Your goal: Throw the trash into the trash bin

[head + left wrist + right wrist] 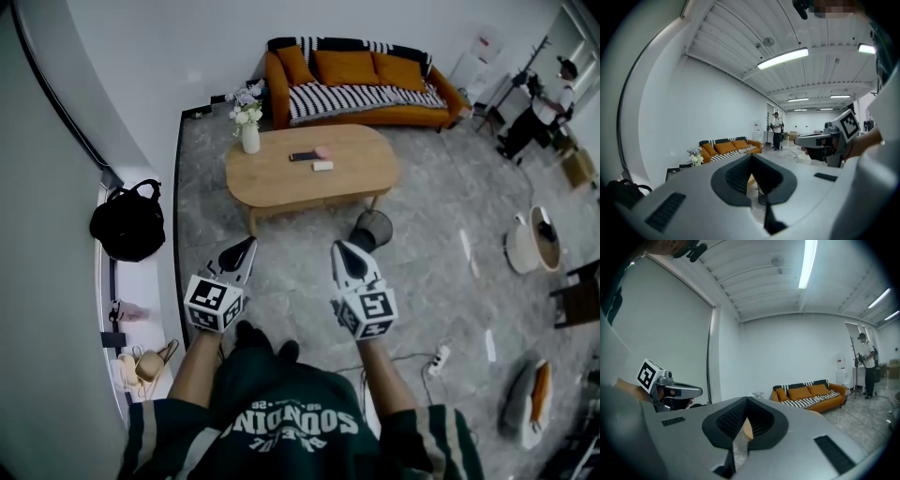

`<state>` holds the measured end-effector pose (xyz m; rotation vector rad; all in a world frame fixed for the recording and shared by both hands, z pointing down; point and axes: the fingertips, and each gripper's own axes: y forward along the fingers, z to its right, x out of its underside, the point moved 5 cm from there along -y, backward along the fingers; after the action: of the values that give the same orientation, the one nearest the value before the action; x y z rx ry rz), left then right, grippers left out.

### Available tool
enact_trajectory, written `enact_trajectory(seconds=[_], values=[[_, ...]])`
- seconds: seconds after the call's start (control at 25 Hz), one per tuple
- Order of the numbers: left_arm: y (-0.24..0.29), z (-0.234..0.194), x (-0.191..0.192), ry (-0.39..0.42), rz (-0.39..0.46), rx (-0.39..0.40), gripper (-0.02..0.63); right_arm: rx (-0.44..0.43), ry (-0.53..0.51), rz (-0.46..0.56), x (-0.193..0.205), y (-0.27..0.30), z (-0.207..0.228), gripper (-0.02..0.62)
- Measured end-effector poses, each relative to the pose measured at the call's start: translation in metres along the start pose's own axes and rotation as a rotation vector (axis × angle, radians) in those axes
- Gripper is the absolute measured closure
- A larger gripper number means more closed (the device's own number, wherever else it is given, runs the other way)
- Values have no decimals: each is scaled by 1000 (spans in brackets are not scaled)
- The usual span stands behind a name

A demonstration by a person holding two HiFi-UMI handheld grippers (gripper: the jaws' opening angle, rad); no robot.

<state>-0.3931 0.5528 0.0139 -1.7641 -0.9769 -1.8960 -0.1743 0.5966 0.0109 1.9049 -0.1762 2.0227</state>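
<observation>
A black mesh trash bin [372, 228] stands on the floor at the near right corner of the oval wooden coffee table [356, 173]. On the table lie a dark flat item [303, 156], a pink item [322, 150] and a pale block [322, 166]. Both grippers are held side by side short of the table, pointing at it. My left gripper [249, 242] [751, 158] is shut and holds nothing. My right gripper [337, 246] [746, 400] is shut and holds nothing, its tip just left of the bin. A sliver of the table [747, 427] shows through the right jaws.
A vase of flowers [248, 131] stands on the table's far left corner. An orange sofa [361, 84] lines the far wall. A black bag [128, 225] sits on a ledge at left. A person [544, 108], a white tub [534, 242] and a power strip [438, 359] are at right.
</observation>
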Motion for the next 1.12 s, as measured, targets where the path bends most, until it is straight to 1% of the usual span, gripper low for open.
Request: enact_trajectory(seconds=[0.08,0.16,0.28,0.36,0.52,0.64,0.8,0.92,1.12], values=[[4,-1,1,0,-7,0,606,-5,-9,-8,0,1,1,597],[9,0,1,-1,-9,2,606,9,-12,-5,-4,2,5,597],[20,0,-1,2,-4,13,606,3,9,-4,0,6,12,597],[31,-2,-3,3,0,18,606,-1,6,-7,1,10,18,597],[57,-8,-6,5,8,34,605,29,-9,-6,-1,20,37,597],[83,-13,-6,4,9,50,606,9,-23,-23,3,36,50,597],[126,-23,-8,19,-10,83,606,29,-1,-23,5,69,77,597],[164,-42,-9,23,-26,99,606,32,5,-25,6,105,100,597],[239,-88,-21,38,-67,129,606,-14,29,-90,-1,175,136,597]])
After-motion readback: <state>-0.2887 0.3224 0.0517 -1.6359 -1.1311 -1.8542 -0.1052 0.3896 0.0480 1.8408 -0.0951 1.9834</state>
